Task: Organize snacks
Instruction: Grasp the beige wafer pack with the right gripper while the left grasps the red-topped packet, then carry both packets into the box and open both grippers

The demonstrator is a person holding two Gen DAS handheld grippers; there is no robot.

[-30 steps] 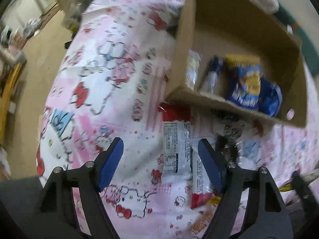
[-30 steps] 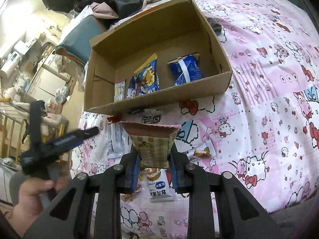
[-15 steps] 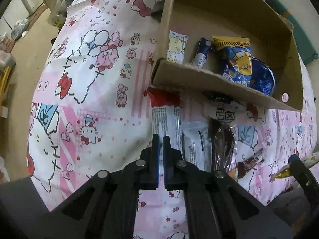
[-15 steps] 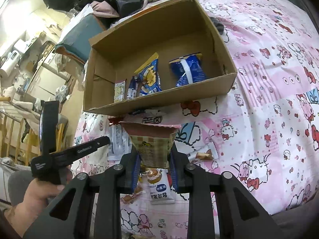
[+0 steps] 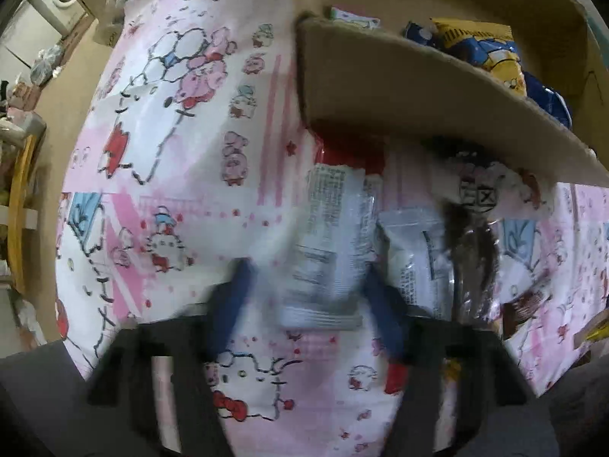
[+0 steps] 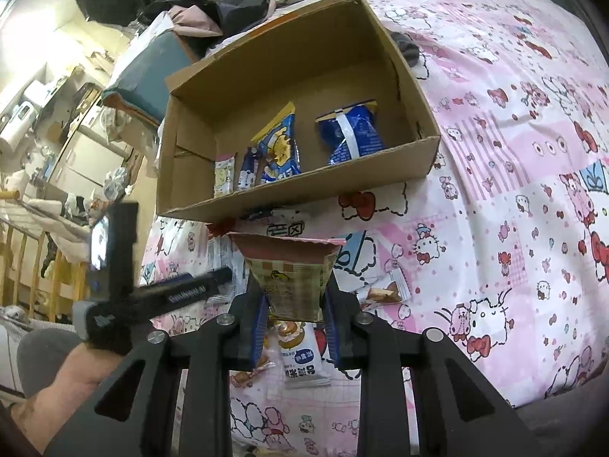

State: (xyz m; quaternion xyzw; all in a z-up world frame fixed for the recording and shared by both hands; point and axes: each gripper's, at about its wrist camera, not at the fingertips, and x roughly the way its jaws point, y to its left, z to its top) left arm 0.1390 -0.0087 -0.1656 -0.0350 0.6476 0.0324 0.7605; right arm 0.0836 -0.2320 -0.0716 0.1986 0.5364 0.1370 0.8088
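Observation:
A cardboard box [image 6: 289, 200] lies on the bed with several snack packs inside, among them a blue and yellow bag [image 6: 279, 148] and a blue bag [image 6: 350, 135]. My right gripper [image 6: 293, 304] is shut on a tan snack packet [image 6: 291, 266], held in front of the box. My left gripper [image 5: 308, 297] is open and blurred, its jaws on either side of a white packet with a red end [image 5: 335, 236] that lies on the bed just before the box wall [image 5: 399, 87]. The left gripper also shows in the right wrist view [image 6: 190, 291].
More loose snacks lie on the pink patterned bedspread [image 6: 514, 175]: a clear pack and a dark one [image 5: 472, 255] to the right of the white packet, and small packs [image 6: 300, 361] under my right gripper. Clutter and furniture stand at the left, beyond the bed's edge.
My left gripper was shut half a second ago and is now open, moved closer to the white packet. My right gripper has kept still with the tan packet.

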